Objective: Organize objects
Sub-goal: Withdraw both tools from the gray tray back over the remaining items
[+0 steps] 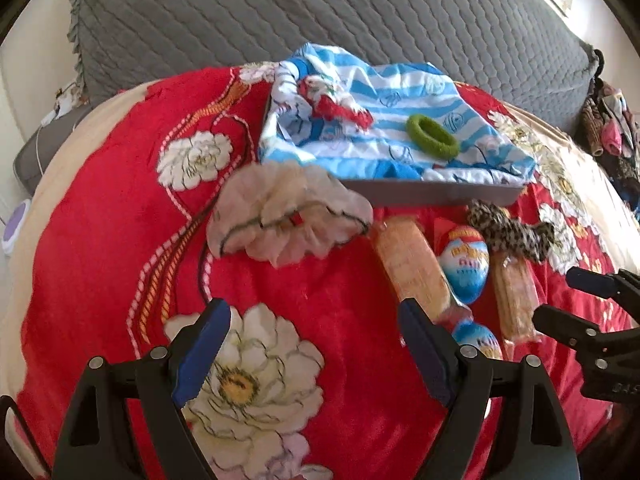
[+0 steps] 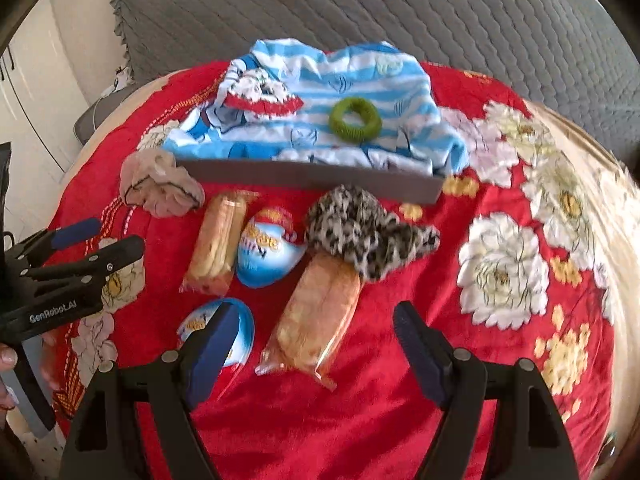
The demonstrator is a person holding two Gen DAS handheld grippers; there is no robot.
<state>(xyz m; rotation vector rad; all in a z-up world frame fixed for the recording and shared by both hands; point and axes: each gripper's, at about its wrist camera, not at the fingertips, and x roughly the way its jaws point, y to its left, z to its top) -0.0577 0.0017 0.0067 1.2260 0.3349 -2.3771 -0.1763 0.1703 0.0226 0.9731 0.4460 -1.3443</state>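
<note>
Left tool (image 1: pixel 316 350) and right tool (image 2: pixel 312 354): both spread wide, nothing gripped. Wrapped cake (image 2: pixel 316 320), blue egg (image 2: pixel 218 332) listed just ahead of right tool; green ring (image 2: pixel 354 118) farther ahead, on striped cloth (image 2: pixel 280 120).

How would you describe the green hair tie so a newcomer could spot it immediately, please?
Find the grey tray at the far side of the red floral blanket, lined with blue-and-white striped cloth. The green hair tie lies on that cloth. It alone is a plain green ring; the other scrunchies are ruffled and patterned.
</note>
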